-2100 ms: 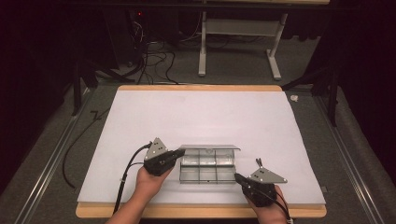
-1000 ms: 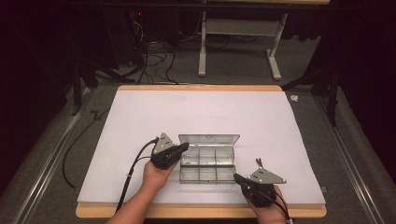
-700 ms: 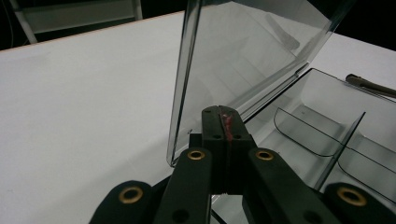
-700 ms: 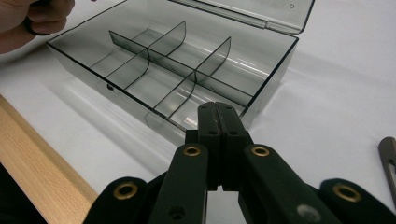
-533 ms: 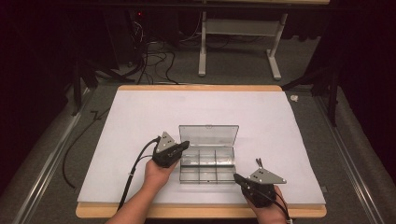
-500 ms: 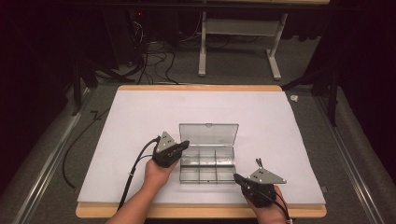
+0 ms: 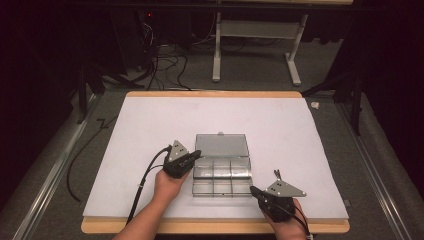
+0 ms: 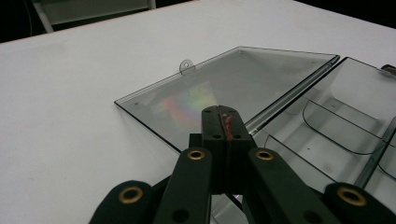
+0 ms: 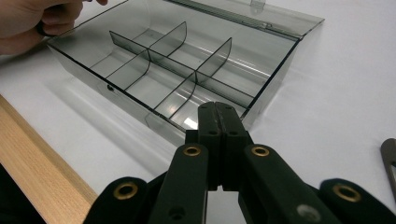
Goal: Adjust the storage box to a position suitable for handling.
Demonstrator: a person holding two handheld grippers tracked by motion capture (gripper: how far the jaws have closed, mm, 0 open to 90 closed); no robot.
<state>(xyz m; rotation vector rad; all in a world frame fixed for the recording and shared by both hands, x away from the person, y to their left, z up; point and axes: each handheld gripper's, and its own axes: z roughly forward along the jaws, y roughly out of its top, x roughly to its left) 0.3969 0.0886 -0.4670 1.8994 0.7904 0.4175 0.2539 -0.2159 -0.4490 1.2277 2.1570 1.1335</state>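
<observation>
Box sits open on white mat, lid flat toward 12 o'clock. Left gripper clenched, empty, at box's 9 o'clock edge. Right gripper clenched, empty, at 5 o'clock corner. Nothing blocking compartments.

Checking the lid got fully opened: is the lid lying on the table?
Touching. In the left gripper view the lid lies flat on the white table, its edge and corner down on the surface with no gap showing.

Blk fingers, brass rivets, grey plates.
</observation>
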